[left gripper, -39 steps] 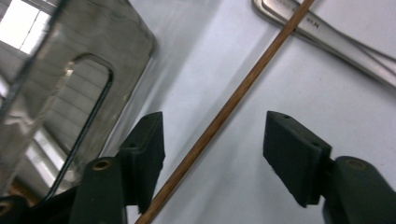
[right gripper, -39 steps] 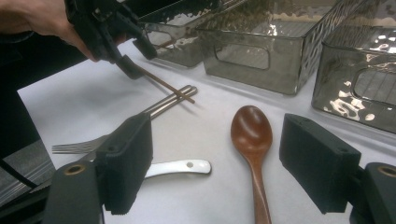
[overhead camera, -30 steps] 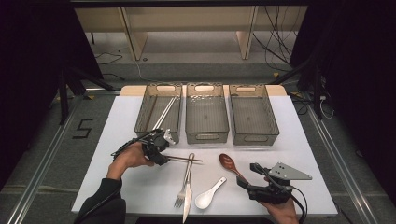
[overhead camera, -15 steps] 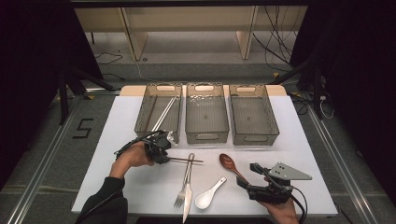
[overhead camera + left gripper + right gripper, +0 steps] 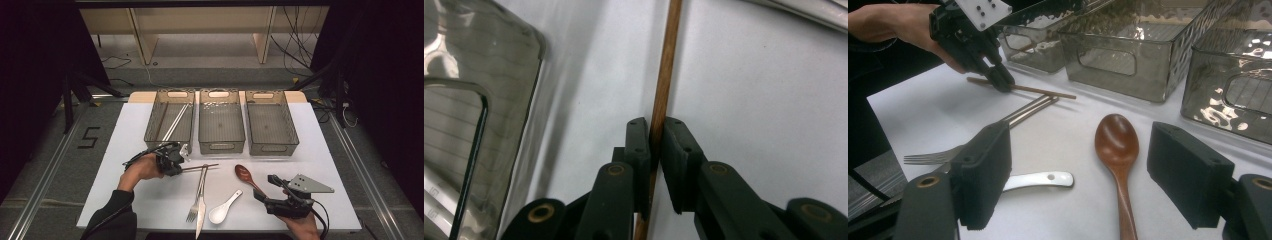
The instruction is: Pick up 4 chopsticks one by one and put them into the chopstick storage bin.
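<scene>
Two grippers: one in each hand, both low over the white worktop (image 5: 325,150).
Left gripper (image 5: 181,168): jaws have just been closing and now clamp a brown wooden chopstick (image 5: 665,85); in the left gripper view the stick runs straight up between the two pads, both pressing on it.
Chopstick place: lies flat on the worktop, just in front of the left bin (image 5: 155,117), its far end pointing toward the right and crossing the handle ends of the fork and knife.
Right gripper (image 5: 263,188): jaws spread wide, nothing between them; hovers near the front right edge of the worktop.
Wooden spoon (image 5: 1118,145): dark brown, bowl up, lying between the open jaws in the right gripper view, not touched.
White spoon (image 5: 223,208): ceramic, beside the fork, left of the wooden spoon.
Fork (image 5: 195,202): tines toward the person.
Knife (image 5: 200,222): just beside the fork.
Bins: three clear grey ones in a row at the back; left bin holds metal chopsticks (image 5: 176,121).
</scene>
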The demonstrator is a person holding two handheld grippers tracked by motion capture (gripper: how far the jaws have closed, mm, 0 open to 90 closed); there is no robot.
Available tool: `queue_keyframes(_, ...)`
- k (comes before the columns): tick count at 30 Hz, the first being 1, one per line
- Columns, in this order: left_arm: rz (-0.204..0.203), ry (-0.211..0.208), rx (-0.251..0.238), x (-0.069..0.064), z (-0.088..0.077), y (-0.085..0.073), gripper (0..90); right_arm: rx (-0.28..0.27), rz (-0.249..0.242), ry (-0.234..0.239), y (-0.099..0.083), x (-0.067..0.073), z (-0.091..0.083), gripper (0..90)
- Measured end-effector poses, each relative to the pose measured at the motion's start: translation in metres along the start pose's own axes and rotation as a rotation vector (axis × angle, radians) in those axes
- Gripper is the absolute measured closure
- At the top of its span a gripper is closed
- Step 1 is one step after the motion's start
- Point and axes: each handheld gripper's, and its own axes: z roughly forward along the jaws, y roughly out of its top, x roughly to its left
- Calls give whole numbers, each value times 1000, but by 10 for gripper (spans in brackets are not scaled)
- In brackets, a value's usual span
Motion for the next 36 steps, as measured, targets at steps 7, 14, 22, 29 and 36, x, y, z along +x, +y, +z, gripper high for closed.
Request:
queue_keyframes(7, 11, 5, -16, -1, 0, 0, 838, 0, 2, 0, 0, 0, 0, 266)
queue_keyframes(14, 20, 17, -23, -3, -9, 3, 844, -1, 3, 0, 0, 0, 0, 267)
queue_keyframes(22, 21, 15, -52, -6, -24, 4, 844, 0, 0, -1, 0, 0, 0, 267)
queue_keyframes(29, -59, 35, -87, -5, -36, 4, 844, 1, 0, -1, 0, 0, 0, 267)
queue_keyframes(36, -111, 57, -124, -2, -49, 3, 844, 2, 1, -2, 0, 0, 0, 267)
